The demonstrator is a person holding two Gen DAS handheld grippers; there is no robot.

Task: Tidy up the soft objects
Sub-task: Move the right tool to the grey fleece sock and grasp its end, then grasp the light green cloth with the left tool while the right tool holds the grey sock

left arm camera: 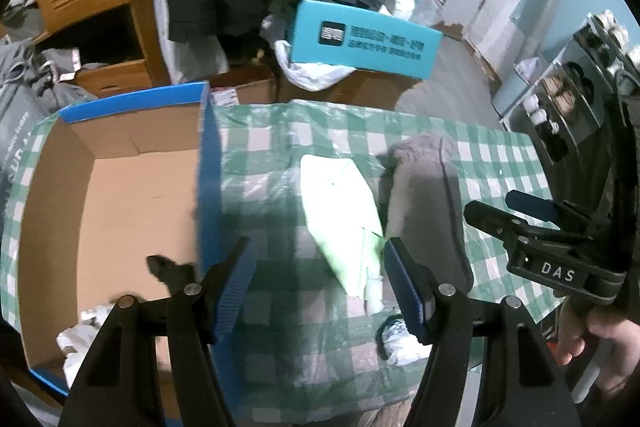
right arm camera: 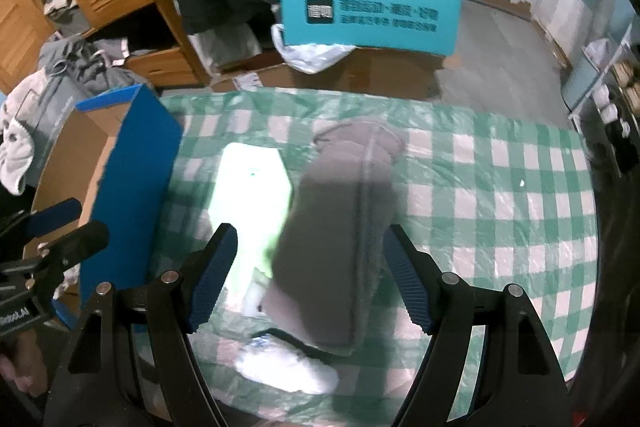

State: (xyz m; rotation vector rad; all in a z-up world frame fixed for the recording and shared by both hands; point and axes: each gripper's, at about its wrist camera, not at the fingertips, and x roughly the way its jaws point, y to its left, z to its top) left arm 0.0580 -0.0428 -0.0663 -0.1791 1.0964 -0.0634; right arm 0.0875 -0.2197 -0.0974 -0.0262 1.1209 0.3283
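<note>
Blue box (right arm camera: 132, 163) walls off left, checked cloth (right arm camera: 500, 187) open to right

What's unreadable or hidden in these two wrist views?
- Text on the teal rectangular box: too blurred to read in both views.
- Contents of the blue-edged cardboard box: near end hidden by the left gripper in the left view.
- White crumpled item: blurred, identity unclear in the right view.
- Grey folded fleece and pale green folded cloth: motion-blurred, overexposed.
</note>
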